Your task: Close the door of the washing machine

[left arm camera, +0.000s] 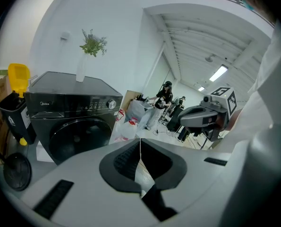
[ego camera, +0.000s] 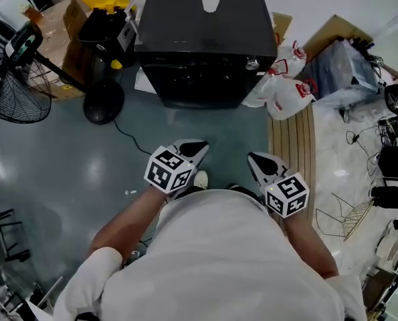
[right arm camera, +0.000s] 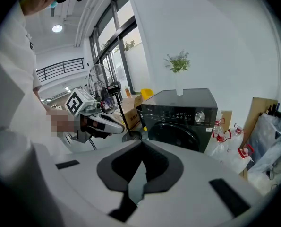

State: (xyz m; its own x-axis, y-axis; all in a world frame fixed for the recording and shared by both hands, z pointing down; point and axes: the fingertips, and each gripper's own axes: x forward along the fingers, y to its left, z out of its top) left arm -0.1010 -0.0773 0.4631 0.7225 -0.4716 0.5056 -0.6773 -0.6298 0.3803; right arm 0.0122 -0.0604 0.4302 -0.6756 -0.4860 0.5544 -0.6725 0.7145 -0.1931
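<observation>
The washer [ego camera: 185, 25] door [right arm camera: 175, 136] seems already shut, though dimly seen, with left claw [ego camera: 197, 147] and right claw [ego camera: 256, 159] clenched empty well short of it.

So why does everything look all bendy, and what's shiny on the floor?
Left gripper view and right gripper view: the wide lens curves the walls and darkens the corners. Head view: pale glare patches on the floor; the black washer shows little detail.
</observation>
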